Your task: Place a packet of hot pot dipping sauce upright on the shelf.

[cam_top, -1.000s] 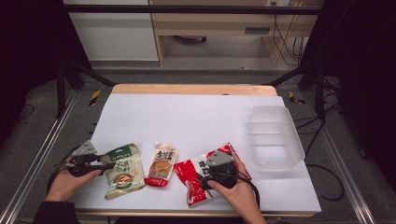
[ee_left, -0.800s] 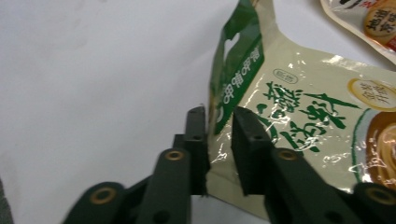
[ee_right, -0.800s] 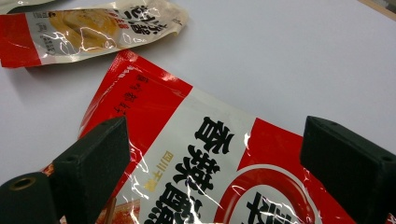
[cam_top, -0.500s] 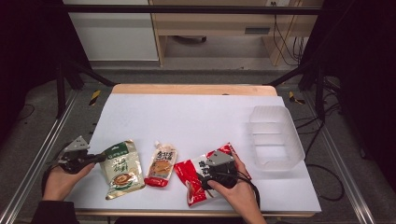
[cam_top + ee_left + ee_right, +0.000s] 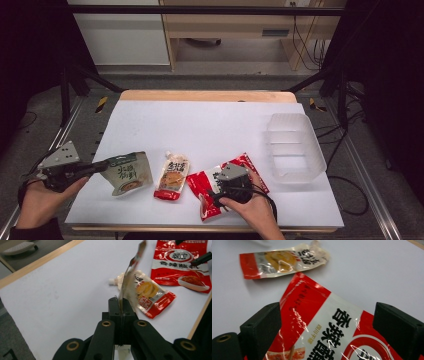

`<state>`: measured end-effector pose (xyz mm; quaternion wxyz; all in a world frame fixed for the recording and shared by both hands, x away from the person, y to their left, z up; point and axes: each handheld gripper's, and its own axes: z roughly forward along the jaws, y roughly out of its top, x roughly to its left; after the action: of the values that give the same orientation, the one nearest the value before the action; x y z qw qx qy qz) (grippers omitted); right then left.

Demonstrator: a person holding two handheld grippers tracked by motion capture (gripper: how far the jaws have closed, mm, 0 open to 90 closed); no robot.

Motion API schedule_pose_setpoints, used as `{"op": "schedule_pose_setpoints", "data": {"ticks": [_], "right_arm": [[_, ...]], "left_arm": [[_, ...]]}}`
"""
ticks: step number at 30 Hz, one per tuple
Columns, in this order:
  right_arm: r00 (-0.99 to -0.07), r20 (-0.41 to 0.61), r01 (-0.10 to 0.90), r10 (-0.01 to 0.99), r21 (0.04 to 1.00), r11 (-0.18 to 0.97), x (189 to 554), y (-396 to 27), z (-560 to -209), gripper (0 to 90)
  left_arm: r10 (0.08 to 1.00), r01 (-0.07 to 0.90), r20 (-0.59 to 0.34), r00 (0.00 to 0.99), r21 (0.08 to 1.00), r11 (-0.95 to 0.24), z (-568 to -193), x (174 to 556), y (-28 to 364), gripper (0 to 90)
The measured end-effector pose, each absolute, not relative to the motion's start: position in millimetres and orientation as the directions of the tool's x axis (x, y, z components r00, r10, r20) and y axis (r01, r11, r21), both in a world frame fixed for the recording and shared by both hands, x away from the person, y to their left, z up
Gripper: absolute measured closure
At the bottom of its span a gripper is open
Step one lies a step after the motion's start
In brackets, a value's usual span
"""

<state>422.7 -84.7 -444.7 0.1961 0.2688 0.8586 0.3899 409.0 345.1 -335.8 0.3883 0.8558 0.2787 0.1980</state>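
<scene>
While the right gripper (image 5: 220, 192) waits open over the red pouch (image 5: 200, 186) at six o'clock, the left gripper (image 5: 97, 167) has just clamped the green pouch (image 5: 125, 173) at eight o'clock and lifted it, ready for the tray (image 5: 292, 150) at three o'clock.

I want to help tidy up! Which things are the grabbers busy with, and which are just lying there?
In use:
green pouch, pinched in the left gripper
red pouch, between the open jaws of the right gripper

Lying about:
spout pouch
clear tray
</scene>
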Motion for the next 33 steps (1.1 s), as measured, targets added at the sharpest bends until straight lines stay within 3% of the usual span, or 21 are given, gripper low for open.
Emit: {"op": "schedule_pose_setpoints", "data": {"ticks": [6, 8, 17, 23, 33], "right_arm": [[-0.815, -0.184, 0.244, 0.549, 0.751, 0.613, 424.2, -76.5, -430.5, 12.9], [-0.824, -0.221, 0.208, 0.522, 0.739, 0.641, 429.2, -77.0, -421.8, 22.4], [-0.849, -0.195, 0.249, 0.491, 0.671, 0.698, 450.9, -88.9, -404.5, 21.5], [-0.837, -0.216, 0.264, 0.503, 0.645, 0.717, 459.3, -98.9, -378.6, 12.8], [-0.831, -0.322, 0.189, 0.453, 0.603, 0.775, 462.0, -105.3, -326.4, 13.3]], "left_arm": [[0.642, 0.294, 0.168, 0.748, 0.783, -0.548, -319.0, 417.2, 327.0, 90.0], [0.645, 0.288, 0.176, 0.744, 0.787, -0.546, -312.4, 424.8, 322.3, 90.0], [0.588, 0.245, 0.214, 0.78, 0.76, -0.602, -289.1, 448.9, 280.7, 90.0], [0.54, 0.199, 0.237, 0.808, 0.752, -0.629, -275.9, 456.3, 250.2, 90.0], [0.447, 0.137, 0.244, 0.861, 0.734, -0.665, -271.7, 460.8, 198.6, 90.0]]}}
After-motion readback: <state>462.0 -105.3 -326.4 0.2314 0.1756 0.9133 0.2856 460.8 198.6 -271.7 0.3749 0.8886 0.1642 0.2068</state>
